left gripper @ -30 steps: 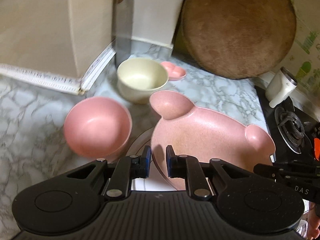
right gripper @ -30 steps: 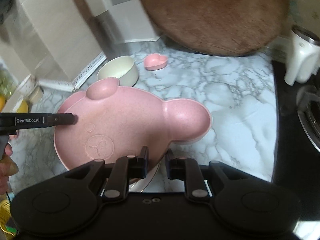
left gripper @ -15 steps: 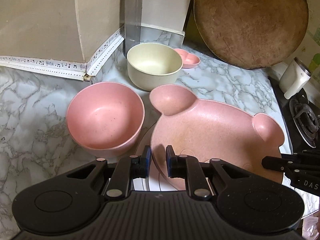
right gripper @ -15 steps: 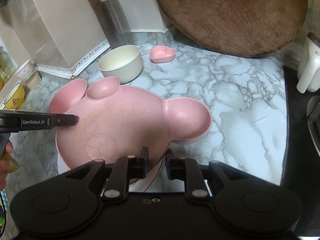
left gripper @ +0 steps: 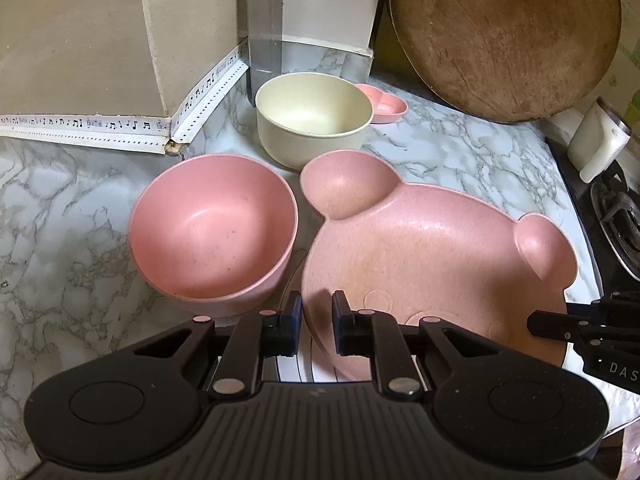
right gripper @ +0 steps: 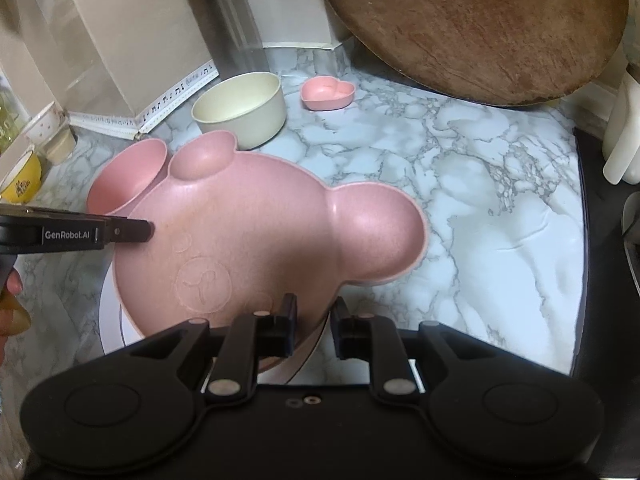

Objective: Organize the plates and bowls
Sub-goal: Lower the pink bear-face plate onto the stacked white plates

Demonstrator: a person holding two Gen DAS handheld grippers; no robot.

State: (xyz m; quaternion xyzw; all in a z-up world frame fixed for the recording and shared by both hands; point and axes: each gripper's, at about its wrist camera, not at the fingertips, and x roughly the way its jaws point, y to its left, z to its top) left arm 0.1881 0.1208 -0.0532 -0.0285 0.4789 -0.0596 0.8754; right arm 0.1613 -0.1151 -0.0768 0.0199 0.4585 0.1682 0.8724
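1. Bear-shaped pink plate (left gripper: 424,256) is lower than a second ago, now over the white plate (right gripper: 110,320) on the marble counter (right gripper: 460,184), beside the pink bowl (left gripper: 212,228). Placement looks nearly done.
2. Left gripper (left gripper: 316,316) is clenched on its near-left rim, grip unchanged.
3. Right gripper (right gripper: 313,326) pinches the near-right rim; its jaws barely ease, so release seems imminent.
4. Cream bowl (left gripper: 314,116) hasn't moved.

Ahead of our left hand-held gripper (left gripper: 316,322) the marble-patterned desk (left gripper: 460,152) carries a pink bowl (left gripper: 212,228) just left of the fingers, a cream bowl (left gripper: 312,116) beyond it, and a small pink heart-shaped dish (right gripper: 328,93) farther back. A round wooden board (left gripper: 504,36) leans at the desk's far edge.
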